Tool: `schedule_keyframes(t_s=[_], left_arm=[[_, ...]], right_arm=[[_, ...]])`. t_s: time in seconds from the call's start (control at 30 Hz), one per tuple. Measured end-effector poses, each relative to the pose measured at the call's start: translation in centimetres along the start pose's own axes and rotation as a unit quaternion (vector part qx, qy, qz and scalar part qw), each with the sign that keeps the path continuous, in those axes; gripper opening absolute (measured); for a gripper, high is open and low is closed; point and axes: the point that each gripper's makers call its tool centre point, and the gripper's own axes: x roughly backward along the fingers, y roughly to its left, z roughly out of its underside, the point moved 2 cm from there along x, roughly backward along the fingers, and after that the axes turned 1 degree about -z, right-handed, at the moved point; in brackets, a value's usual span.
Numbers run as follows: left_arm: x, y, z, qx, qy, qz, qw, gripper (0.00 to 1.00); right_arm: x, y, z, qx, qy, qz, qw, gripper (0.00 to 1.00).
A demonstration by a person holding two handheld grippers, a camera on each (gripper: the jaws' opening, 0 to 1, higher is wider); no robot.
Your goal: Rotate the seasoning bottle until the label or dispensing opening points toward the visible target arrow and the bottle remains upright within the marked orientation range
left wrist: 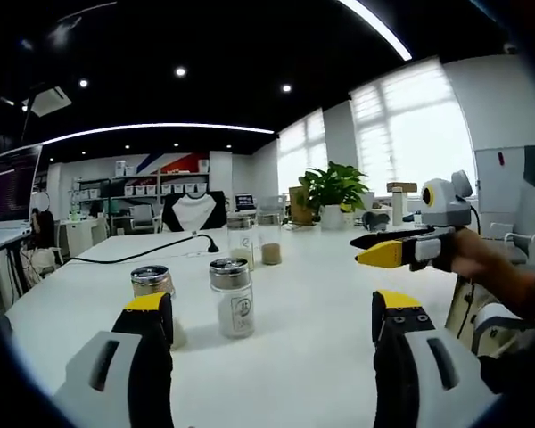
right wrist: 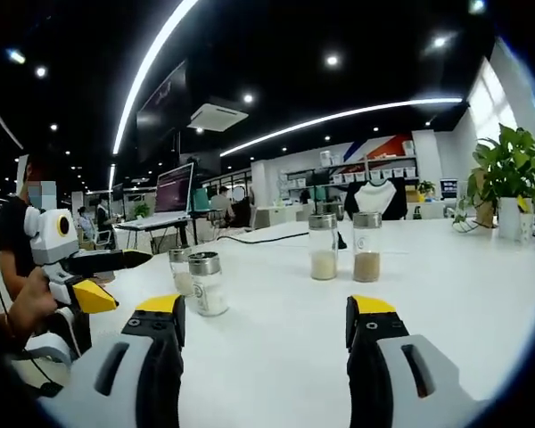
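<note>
In the left gripper view, the left gripper (left wrist: 272,325) is held with its jaws spread wide and nothing between them, above the white table (left wrist: 321,294); two short metal-lidded seasoning bottles (left wrist: 233,298) are seen upright just beyond it. In the right gripper view, the right gripper (right wrist: 266,325) is likewise held wide apart and empty, with two taller spice jars (right wrist: 322,247) standing farther back.

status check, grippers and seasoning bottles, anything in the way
Left gripper open, empty. Right gripper open, empty. Four seasoning bottles upright on white table, untouched. Black cable behind them; nothing in the way.
</note>
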Motion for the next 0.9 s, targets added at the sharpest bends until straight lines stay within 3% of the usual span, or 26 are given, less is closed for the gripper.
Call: schedule_keyframes(t_s=[0.23, 0.43, 0.63, 0.7, 0.9], left_arm=[[0.0, 0.2, -0.2, -0.01, -0.007, 0.003, 0.9999, 0.97], [0.2, 0.3, -0.2, -0.009, -0.011, 0.002, 0.9999, 0.96], [0.4, 0.8, 0.0, -0.013, -0.004, 0.001, 0.9999, 0.96], [0.5, 1.1, 0.2, -0.02, 0.009, -0.001, 0.9998, 0.95], [0.9, 1.5, -0.4, -0.038, 0.006, 0.001, 0.9992, 0.95]], right_arm=[[-2.2, -0.4, -1.5, 0.023, 0.003, -0.012, 0.9997, 0.75], [-4.7, -1.5, -3.0, 0.03, -0.015, -0.02, 0.9993, 0.75], [-6.7, -2.7, -3.5, 0.031, -0.015, -0.025, 0.9991, 0.74], [-7.4, -2.9, -4.6, 0.019, -0.029, -0.039, 0.9986, 0.74], [-10.1, -4.5, -6.4, 0.061, -0.021, -0.034, 0.9974, 0.74]])
